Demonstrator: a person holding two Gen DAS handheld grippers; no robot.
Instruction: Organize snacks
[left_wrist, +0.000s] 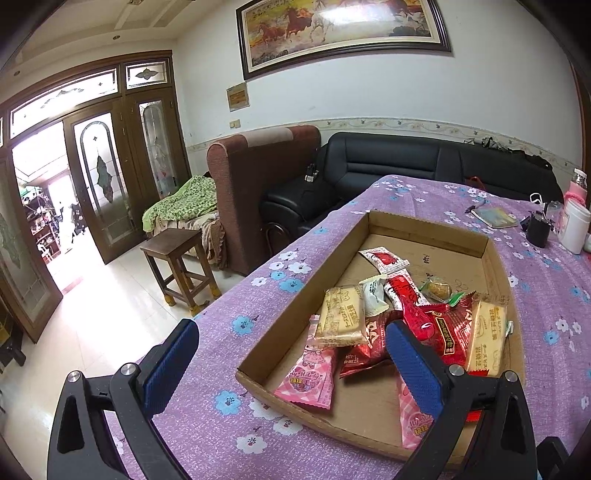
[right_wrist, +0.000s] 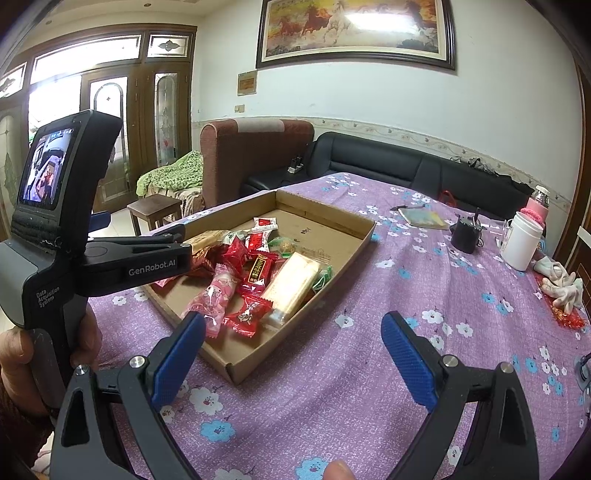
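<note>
A shallow cardboard tray (right_wrist: 354, 236) sits on a purple floral tablecloth (right_wrist: 369, 350), centre-left in the right wrist view, with the wrapped snacks (right_wrist: 258, 280) heaped in its near half: red candy packets (right_wrist: 245, 314), a pink packet (right_wrist: 214, 295) and a pale cracker pack (right_wrist: 293, 284). The right gripper (right_wrist: 293, 343) hangs low in the frame over bare cloth just beside the tray's near corner, blue pads spread wide, holding nothing. At the left edge a hand (right_wrist: 22, 354) grips the handle of the left gripper (left_wrist: 291, 345). In the left wrist view its fingers are also spread apart and empty, one pad over the cloth, the other above the red packets. A white jar (right_wrist: 522, 240) and pink bottle (right_wrist: 535, 206) stand at upper right
</note>
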